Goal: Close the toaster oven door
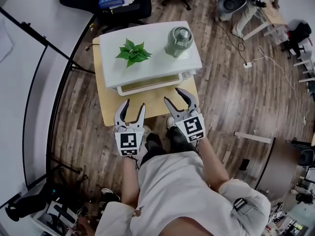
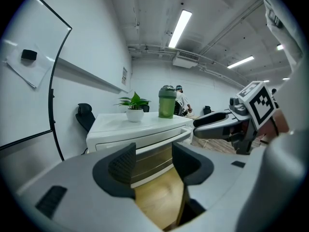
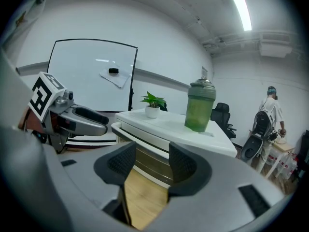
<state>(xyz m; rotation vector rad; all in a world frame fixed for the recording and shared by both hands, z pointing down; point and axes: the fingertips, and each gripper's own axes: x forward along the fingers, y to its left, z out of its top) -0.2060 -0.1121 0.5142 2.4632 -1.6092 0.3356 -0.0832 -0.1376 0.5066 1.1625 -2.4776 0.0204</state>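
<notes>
My left tongs [image 1: 134,104] are released: the pads stand a narrow gap apart with nothing in it, and through the gap I see only the oven front and bare wood. My right tongs [image 1: 172,95] are the same, released and empty. They sit side by side over the near edge of the bench [image 1: 110,109], both aimed at the toaster oven [image 1: 152,70] and both clear of it. In each gripper view the other tongs show off to the side.

The white toaster oven sits at the back of the wooden bench, just ahead of the tips. Its door [image 1: 152,86] faces me and looks upright against the front, handle bar along the top. On the oven's top are a small potted plant [image 1: 132,53] to the left and a green shaker bottle [image 1: 179,41] to the right, well apart.
</notes>
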